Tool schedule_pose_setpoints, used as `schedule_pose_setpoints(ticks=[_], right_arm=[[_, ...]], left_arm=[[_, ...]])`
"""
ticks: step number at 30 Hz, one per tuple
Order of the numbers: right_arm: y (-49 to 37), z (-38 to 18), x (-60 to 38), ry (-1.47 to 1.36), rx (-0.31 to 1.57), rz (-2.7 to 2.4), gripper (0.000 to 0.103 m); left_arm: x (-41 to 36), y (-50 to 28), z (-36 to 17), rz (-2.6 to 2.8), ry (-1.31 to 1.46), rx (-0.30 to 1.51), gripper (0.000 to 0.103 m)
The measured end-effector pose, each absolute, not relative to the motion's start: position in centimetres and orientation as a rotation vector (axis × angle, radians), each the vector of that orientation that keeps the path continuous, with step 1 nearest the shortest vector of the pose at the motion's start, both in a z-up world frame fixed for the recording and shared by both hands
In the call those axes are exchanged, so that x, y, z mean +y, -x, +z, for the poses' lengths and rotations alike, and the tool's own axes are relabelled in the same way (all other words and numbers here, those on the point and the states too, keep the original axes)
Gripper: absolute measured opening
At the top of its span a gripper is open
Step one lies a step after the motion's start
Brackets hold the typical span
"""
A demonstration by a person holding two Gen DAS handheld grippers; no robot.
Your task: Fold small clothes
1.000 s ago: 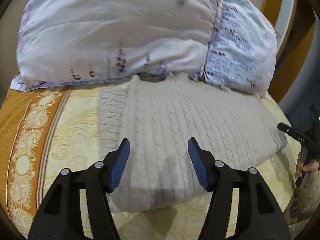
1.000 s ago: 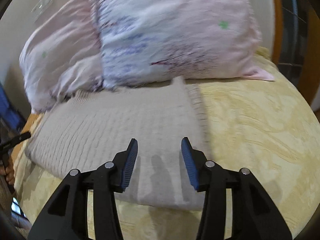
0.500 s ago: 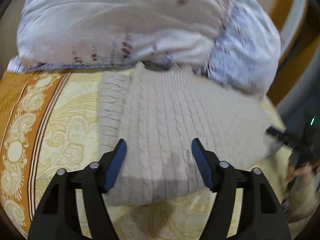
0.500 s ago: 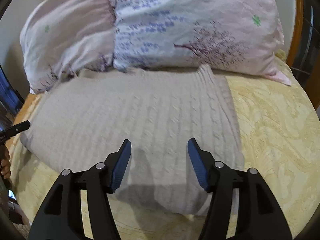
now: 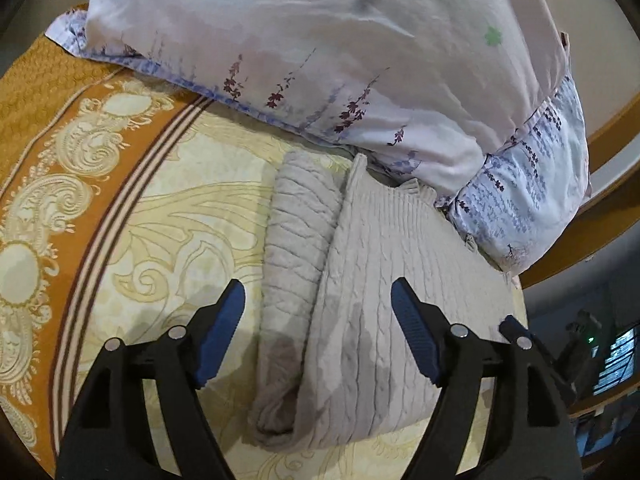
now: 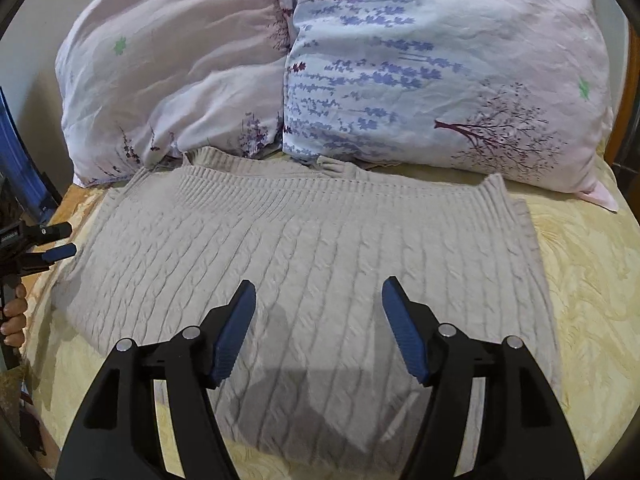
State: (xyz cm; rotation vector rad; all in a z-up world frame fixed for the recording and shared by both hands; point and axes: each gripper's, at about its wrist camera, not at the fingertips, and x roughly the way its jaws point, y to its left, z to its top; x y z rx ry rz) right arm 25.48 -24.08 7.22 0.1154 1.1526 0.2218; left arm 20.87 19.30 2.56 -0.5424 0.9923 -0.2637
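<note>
A beige knit sweater (image 6: pixel 320 264) lies flat on the bed (image 6: pixel 592 280) just below the pillows (image 6: pixel 400 60); left gripper (image 5: pixel 318 312) and right gripper (image 6: pixel 318 308), jaws just widened and empty, hover over its near hem, apparently poised to fold.

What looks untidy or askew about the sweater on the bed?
The sweater lies mostly flat, but its top edge is tucked under the pillows, and in the left view one sleeve sits bunched alongside the body.

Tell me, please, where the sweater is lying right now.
The sweater lies flat on the yellow bedspread, mid-frame in both views, its top edge against the pillows.
</note>
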Motion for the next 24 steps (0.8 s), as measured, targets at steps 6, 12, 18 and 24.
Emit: schedule_pose_setpoints(ticks=[6, 12, 18, 24], right_arm=[[-26.1, 6.1, -23.2, -0.068, 1.177, 0.215, 0.07], [-26.1, 5.8, -22.9, -0.048, 1.174, 0.231, 0.073], [-26.1, 5.7, -22.7, -0.037, 1.173, 0.234, 0.075], [-26.0, 5.6, -22.6, -0.03, 1.169, 0.232, 0.076]], left_arm=[[19.0, -22.3, 2.0, -0.27, 0.569, 1.016, 0.076], [18.7, -23.2, 1.2, -0.261, 0.57, 1.03, 0.076], [18.3, -23.4, 1.1, -0.276, 0.58, 1.027, 0.076], [17.6, -23.4, 0.9, -0.294, 0.58, 1.025, 0.066]])
